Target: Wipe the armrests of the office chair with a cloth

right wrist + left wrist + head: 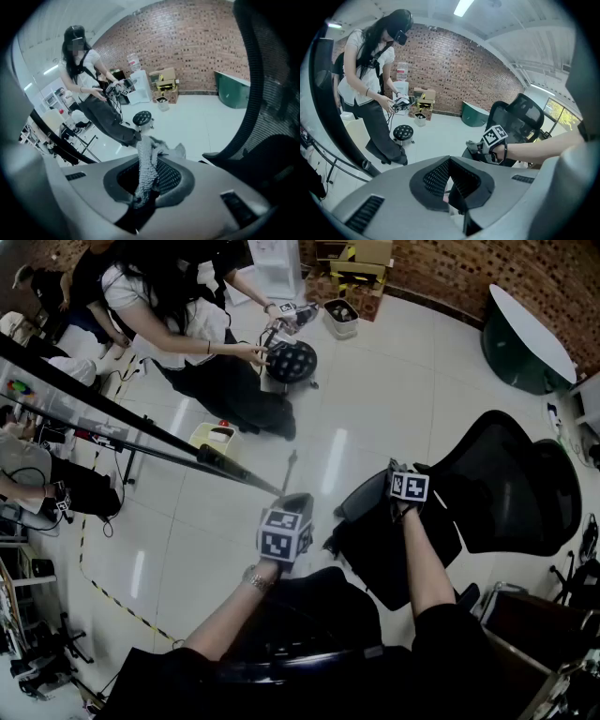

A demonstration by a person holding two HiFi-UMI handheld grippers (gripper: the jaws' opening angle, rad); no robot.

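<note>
The black mesh office chair (506,493) stands at the right of the head view, one dark armrest (361,502) on its left side. My right gripper (394,472) hovers just above and to the right of that armrest, shut on a grey knitted cloth (161,149) that hangs out between its jaws in the right gripper view (149,165). The chair back (267,93) fills that view's right side. My left gripper (292,507) is held left of the chair over bare floor, its jaws (450,161) closed with nothing in them. From it I see the right gripper (474,146) and the chair (520,117).
A person stands at the back left working over a black stool (291,360). A long black boom (141,432) crosses the left side. A green round table (525,334) and cardboard boxes (356,277) stand along the brick wall. White floor lies between me and them.
</note>
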